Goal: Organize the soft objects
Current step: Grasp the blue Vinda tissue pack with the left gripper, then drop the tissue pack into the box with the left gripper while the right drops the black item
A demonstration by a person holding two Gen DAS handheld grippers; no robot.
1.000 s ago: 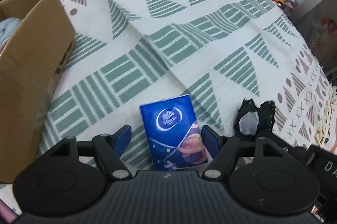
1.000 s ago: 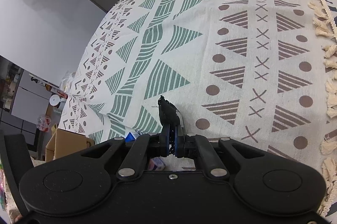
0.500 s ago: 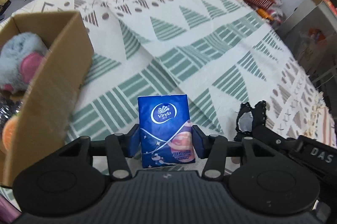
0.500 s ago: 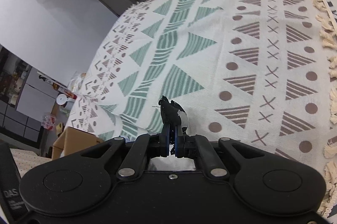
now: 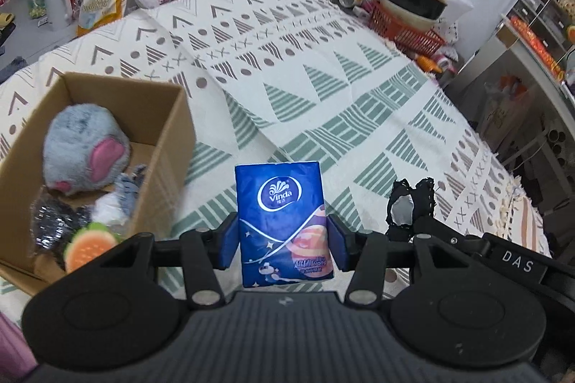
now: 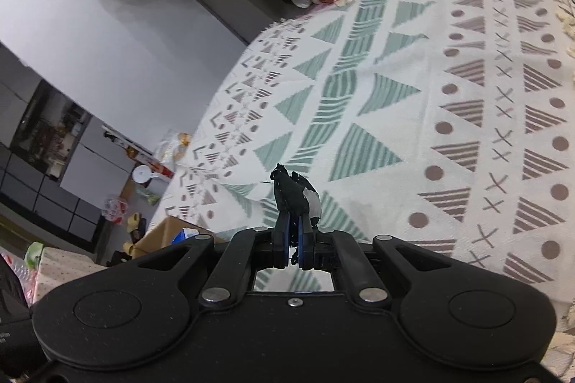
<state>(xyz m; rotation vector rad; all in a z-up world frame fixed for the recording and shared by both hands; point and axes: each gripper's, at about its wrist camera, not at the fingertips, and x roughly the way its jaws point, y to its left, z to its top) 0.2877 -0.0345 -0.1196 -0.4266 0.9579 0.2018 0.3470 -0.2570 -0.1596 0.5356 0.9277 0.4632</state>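
— Tissue pack (image 5: pixel 282 217): where is it sitting?
— Your left gripper (image 5: pixel 284 241) is squeezing it, up above the patterned cloth (image 5: pixel 323 102), beside the cardboard box (image 5: pixel 169 145).
— And the black lace piece (image 6: pixel 293 194)?
— Your right gripper (image 6: pixel 294 239) is pinching it tight, closed nearly all the way.

On my left the box (image 5: pixel 172 131) sits on the cloth (image 5: pixel 323 88), a plush toy (image 5: pixel 84 149) inside it. The tissue pack (image 5: pixel 282 221) sits between my left gripper's (image 5: pixel 284 241) fingers, right of the box; the lace scrap (image 5: pixel 409 206) is farther right, pinched in my right gripper (image 6: pixel 294 235). A basket (image 5: pixel 402 30) lies beyond the cloth's far edge.
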